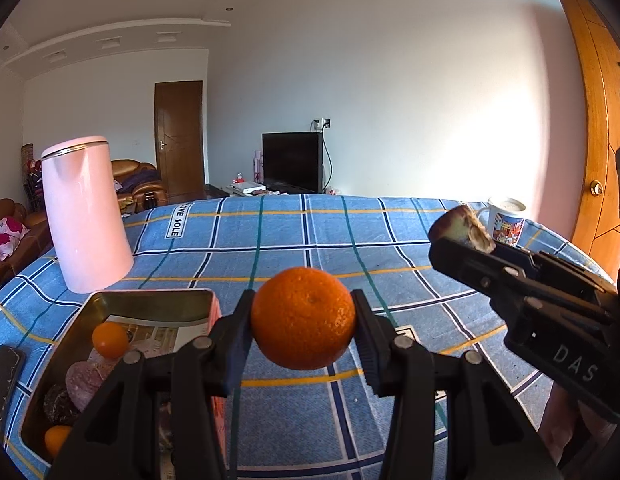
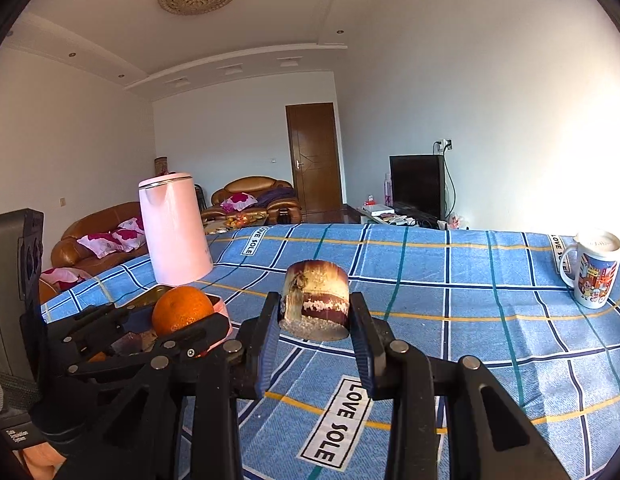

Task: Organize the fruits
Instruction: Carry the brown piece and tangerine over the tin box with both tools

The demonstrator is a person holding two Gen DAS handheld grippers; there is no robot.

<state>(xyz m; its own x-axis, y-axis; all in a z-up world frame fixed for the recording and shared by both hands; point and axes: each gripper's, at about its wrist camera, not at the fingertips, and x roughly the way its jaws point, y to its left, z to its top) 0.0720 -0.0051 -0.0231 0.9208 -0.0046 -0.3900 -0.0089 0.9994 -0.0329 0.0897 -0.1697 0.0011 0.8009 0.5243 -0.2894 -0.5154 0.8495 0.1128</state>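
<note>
My left gripper [image 1: 303, 320] is shut on an orange [image 1: 303, 318] and holds it above the blue checked tablecloth [image 1: 350, 240], just right of a metal tin [image 1: 149, 300]. The tin holds two small orange fruits [image 1: 109, 339] and some dark and pink fruits. My right gripper [image 2: 316, 312] is shut on a brown and cream sugarcane piece [image 2: 316, 304] held above the cloth. In the left wrist view the right gripper [image 1: 462, 236] shows at the right with the sugarcane piece [image 1: 462, 226]. In the right wrist view the left gripper [image 2: 181, 320] and the orange [image 2: 181, 308] show at the left.
A pink kettle [image 1: 85, 216] stands behind the tin. A printed mug [image 2: 594, 268] stands at the table's far right edge. A dark phone [image 1: 5, 372] lies left of the tin. Beyond the table are sofas, a TV and doors.
</note>
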